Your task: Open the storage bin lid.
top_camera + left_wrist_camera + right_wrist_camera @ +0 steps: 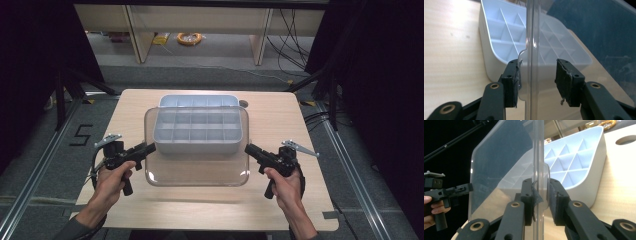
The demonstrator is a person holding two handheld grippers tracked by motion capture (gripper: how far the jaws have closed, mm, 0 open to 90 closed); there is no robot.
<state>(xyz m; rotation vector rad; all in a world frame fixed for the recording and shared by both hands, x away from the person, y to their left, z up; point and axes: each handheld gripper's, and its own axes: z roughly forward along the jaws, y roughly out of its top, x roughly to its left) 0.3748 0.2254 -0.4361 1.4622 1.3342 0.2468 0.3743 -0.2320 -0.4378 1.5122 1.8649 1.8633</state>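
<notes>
Left gripper: jaws wide apart, set on both sides of the clear lid's left edge. One pad touching the small tab on that edge, the other pad well off the plastic. No real grip on it here.

Right gripper: jaws nearly together, pinched on the tab at the lid's right edge. Both pads tight on the clear plastic. One pad torn, with a loose bit sticking out.

From the high view: left gripper at the lid's left side, right gripper at its right side, a hand under the left one and a hand under the right one.

Lid: see-through, flat, round corners, a raised rim all round. Held over the middle of the desk, above the front part of the box and reaching out toward the person. Hard to tell if touching the box or just above it.

Box: pale grey-blue, long, split by thin walls into many small square cells. All cells bare. Sitting flat on the light wood desk, near the far edge. A small round hole in the desk just beside the box's far right corner.
</notes>
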